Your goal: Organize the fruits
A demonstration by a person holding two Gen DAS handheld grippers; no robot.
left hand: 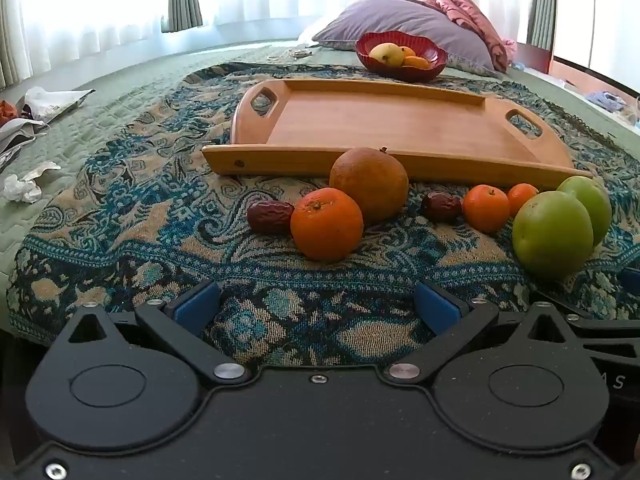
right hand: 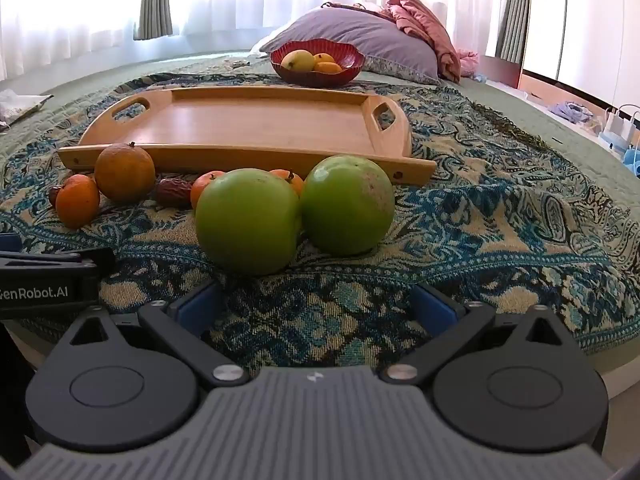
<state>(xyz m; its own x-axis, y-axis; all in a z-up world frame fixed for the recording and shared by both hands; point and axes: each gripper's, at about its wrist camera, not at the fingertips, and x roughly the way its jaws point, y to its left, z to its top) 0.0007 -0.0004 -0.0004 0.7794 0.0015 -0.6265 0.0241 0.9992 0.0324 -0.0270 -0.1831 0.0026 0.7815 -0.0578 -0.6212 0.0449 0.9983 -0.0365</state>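
Fruit lies in a row on a patterned blanket in front of an empty wooden tray. In the left wrist view: a date, an orange, a large brownish orange, a second date, two small tangerines, two green apples. My left gripper is open and empty, just short of the orange. My right gripper is open and empty, just short of the near green apple; the second apple sits beside it.
A red bowl with a mango and oranges stands behind the tray, before purple and pink pillows. Crumpled paper and wrappers lie at the bed's left. The left gripper's body shows at the right view's left edge.
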